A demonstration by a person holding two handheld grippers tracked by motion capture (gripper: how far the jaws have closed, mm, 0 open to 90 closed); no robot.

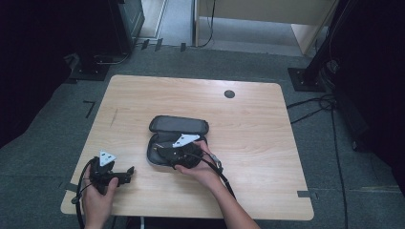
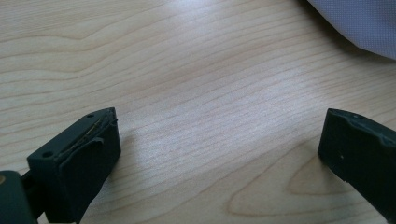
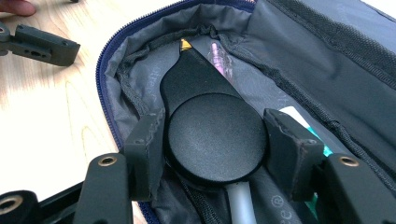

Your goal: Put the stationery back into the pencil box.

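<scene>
A dark zip case (image 1: 177, 125) lies open at the middle of the wooden table (image 1: 258, 129), its lid folded back away from me. My right gripper (image 1: 165, 153) reaches into the open half. Its jaws (image 3: 212, 134) are shut on the round head of a flat black tool (image 3: 198, 88), whose gold-tipped narrow end points deeper into the case (image 3: 299, 51). My left gripper (image 1: 126, 172) rests low on the table at the front left, jaws wide apart (image 2: 219, 140) over bare wood with nothing between them. One of its jaws shows at the top left of the right gripper view (image 3: 44, 44).
Inside the case lie a pink pen (image 3: 219, 58), a white pen (image 3: 243, 205) and a green-and-white item (image 3: 303, 121). A round cable hole (image 1: 229, 94) sits near the table's far edge. Cables trail from both grippers past the near edge. Grey fabric (image 2: 359, 23) shows beyond the left jaws.
</scene>
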